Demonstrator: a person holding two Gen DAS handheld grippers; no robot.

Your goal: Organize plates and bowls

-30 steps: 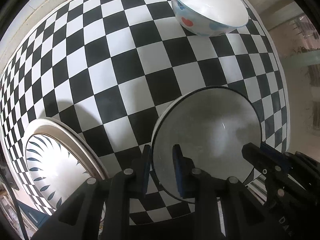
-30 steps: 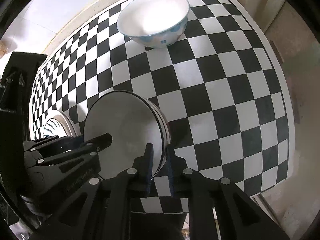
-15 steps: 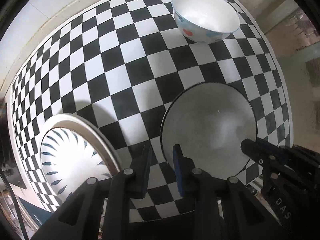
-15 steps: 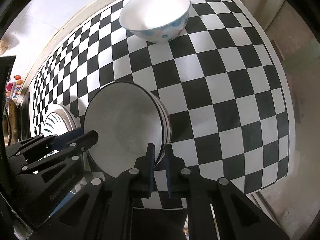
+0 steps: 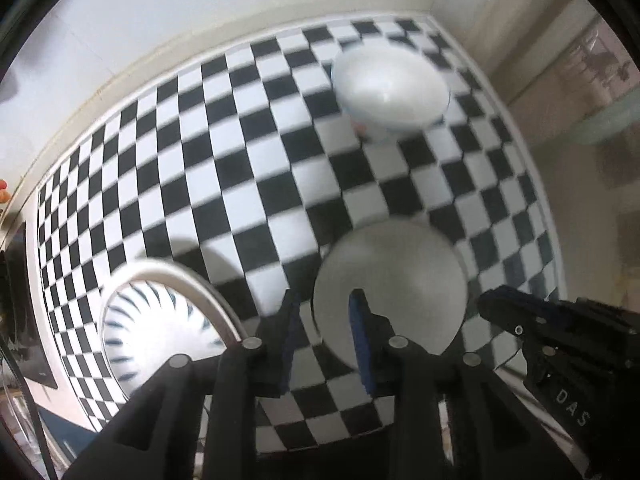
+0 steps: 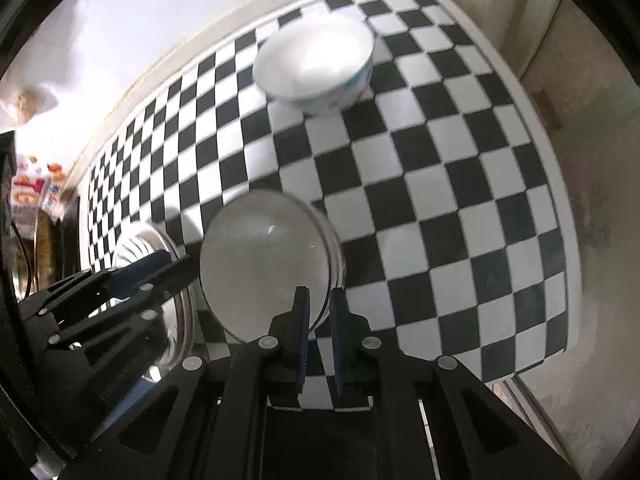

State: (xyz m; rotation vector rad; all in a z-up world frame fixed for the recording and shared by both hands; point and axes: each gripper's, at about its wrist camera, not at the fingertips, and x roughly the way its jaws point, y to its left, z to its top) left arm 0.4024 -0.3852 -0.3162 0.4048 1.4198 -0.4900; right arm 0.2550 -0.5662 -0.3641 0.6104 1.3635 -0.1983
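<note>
Both grippers hold one white bowl with a dark rim (image 5: 394, 288) above the checkered table. My left gripper (image 5: 325, 320) is shut on its left rim. My right gripper (image 6: 319, 312) is shut on its right rim; the bowl also shows in the right wrist view (image 6: 264, 272). A second white bowl with blue and red spots (image 5: 390, 92) stands at the far side of the table, also in the right wrist view (image 6: 316, 68). A white plate with dark leaf marks (image 5: 160, 328) lies at the left, under the left gripper in the right wrist view (image 6: 136, 240).
The black-and-white checkered table (image 5: 248, 168) ends at a white wall behind and at an edge on the right (image 6: 560, 208), with floor beyond. Cluttered items (image 6: 32, 192) sit at the far left.
Both grippers have lifted the bowl and pulled back from the table. The spotted bowl and the leaf plate now look smaller and farther off; the view is blurred by motion.
</note>
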